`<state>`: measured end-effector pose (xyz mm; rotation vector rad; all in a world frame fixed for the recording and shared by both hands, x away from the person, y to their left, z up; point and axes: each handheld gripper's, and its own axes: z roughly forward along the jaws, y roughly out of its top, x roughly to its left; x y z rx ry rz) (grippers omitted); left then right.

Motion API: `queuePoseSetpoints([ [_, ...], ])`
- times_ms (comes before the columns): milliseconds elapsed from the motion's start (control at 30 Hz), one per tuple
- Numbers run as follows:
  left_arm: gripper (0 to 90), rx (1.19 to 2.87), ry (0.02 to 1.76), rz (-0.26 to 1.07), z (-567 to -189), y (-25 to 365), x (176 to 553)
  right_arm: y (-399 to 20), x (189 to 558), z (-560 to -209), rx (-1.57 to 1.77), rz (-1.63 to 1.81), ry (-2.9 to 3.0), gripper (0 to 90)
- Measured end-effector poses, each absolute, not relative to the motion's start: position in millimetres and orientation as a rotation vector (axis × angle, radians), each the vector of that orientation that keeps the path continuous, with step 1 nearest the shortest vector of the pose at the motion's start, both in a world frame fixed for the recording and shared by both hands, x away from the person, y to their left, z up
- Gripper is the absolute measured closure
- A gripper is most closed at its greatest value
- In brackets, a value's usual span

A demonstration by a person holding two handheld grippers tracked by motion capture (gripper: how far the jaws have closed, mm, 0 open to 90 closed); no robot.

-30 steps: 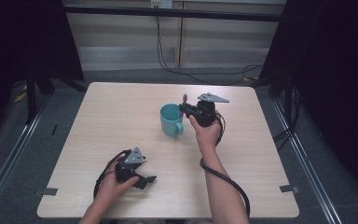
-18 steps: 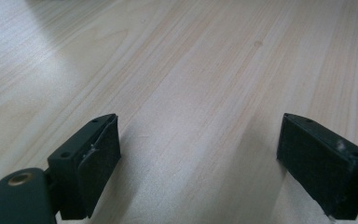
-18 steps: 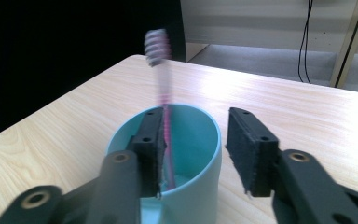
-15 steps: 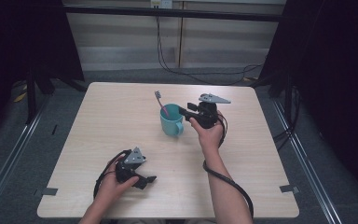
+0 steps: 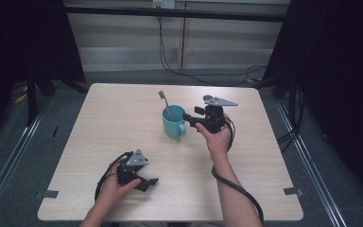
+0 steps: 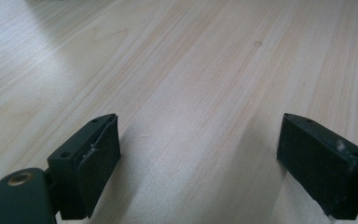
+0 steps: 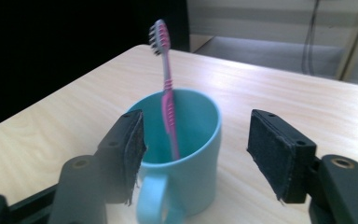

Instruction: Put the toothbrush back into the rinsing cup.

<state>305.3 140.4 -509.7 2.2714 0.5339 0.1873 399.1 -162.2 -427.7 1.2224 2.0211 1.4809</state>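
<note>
A teal mug (image 5: pixel 172 124) (image 7: pixel 200 172) stands upright near the middle of the wooden table (image 5: pixel 113 118). A pink toothbrush (image 5: pixel 164 102) (image 7: pixel 168 93) leans inside it, bristle head up and tipped toward the far left. My right gripper (image 5: pixel 188 119) (image 7: pixel 198 135) hovers just right of the mug's rim and points at it. Its jaws have just been opening and nothing is pressed between the pads. My left gripper (image 5: pixel 150 181) (image 6: pixel 198 158) rests on the table near the front edge, open, with bare wood between its jaws.
The mug's handle (image 5: pixel 181 130) faces the front right. A cable (image 5: pixel 238 189) trails from the right gripper along the forearm. Black curtains (image 5: pixel 340 71) flank the table, and metal floor rails (image 5: pixel 9 161) run along both sides.
The right gripper held the toothbrush above the mug, then let it go; the brush now leans in the mug. The jaws spread and the gripper drew slightly right. The left gripper stayed still.
</note>
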Motion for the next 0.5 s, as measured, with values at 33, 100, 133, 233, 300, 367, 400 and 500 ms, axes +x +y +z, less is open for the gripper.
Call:
queuePoseSetpoints([
  [33,12.9,2.272,0.534,0.188,-510,140,305,-162,397,-428,1.207,1.455,2.033,33.2],
  [100,12.8,2.272,0.533,0.186,-510,140,305,-163,394,-429,1.197,1.471,2.03,31.2],
  [133,12.8,2.272,0.534,0.186,-510,140,305,-163,393,-428,1.199,1.468,2.03,30.6],
  [233,12.9,2.272,0.533,0.187,-510,140,305,-166,391,-426,1.207,1.461,2.048,27.3],
  [300,12.8,2.271,0.533,0.186,-510,140,305,-167,390,-426,1.204,1.46,2.05,26.9],
  [367,12.6,2.274,0.532,0.183,-510,140,306,-171,387,-423,1.204,1.459,2.056,25.7],
  [400,12.5,2.276,0.53,0.182,-510,140,306,-172,386,-422,1.205,1.456,2.056,25.7],
  [500,12.5,2.277,0.529,0.181,-510,140,306,-178,382,-422,1.214,1.443,2.068,24.3],
])
